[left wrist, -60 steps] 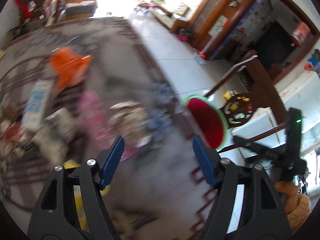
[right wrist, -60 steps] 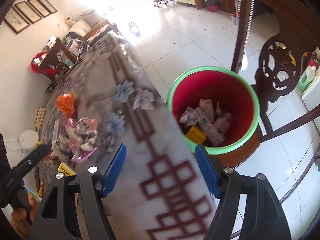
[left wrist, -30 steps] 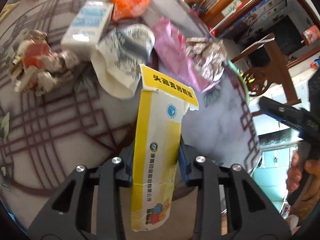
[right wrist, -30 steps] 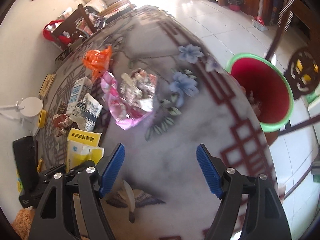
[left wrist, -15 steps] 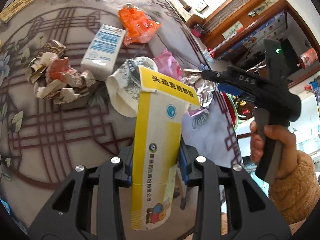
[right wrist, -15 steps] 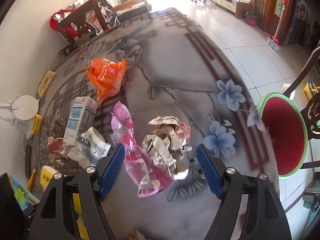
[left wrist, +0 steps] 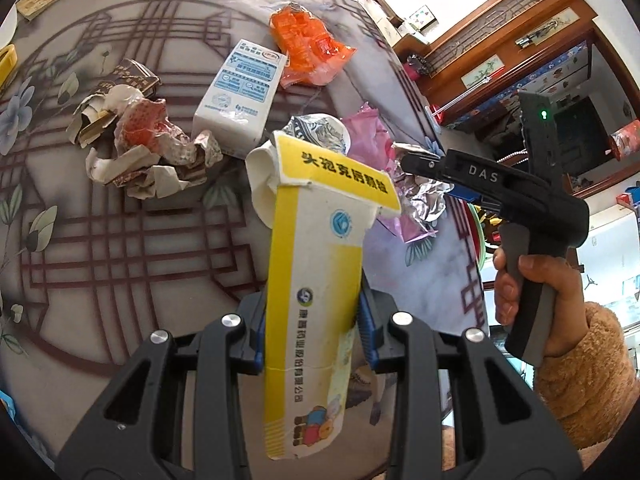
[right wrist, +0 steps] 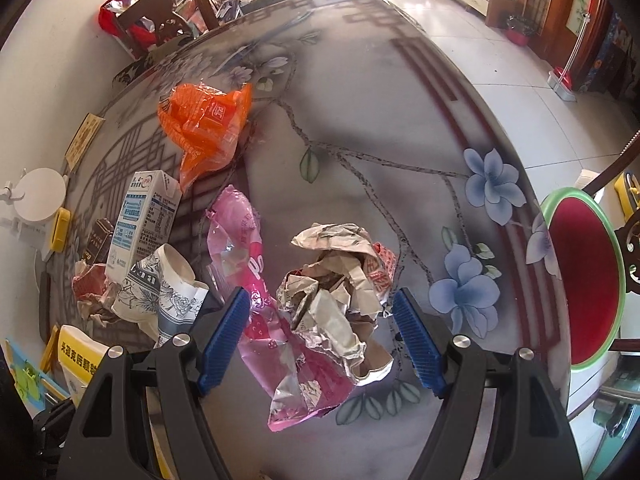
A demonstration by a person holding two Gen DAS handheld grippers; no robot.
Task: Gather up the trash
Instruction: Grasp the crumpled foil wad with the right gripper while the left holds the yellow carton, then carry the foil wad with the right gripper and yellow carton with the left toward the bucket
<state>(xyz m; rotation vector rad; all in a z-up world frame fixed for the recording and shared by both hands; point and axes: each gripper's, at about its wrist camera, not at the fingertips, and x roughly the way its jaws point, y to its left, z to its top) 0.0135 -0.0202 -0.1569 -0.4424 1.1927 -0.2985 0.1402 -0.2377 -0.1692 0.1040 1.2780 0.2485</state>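
Left gripper has its jaws clamped on the yellow carton, held above the desk. Right gripper hangs with jaws apart, straddling the crumpled wrapper on the pink bag; the red bin sits past the desk edge.
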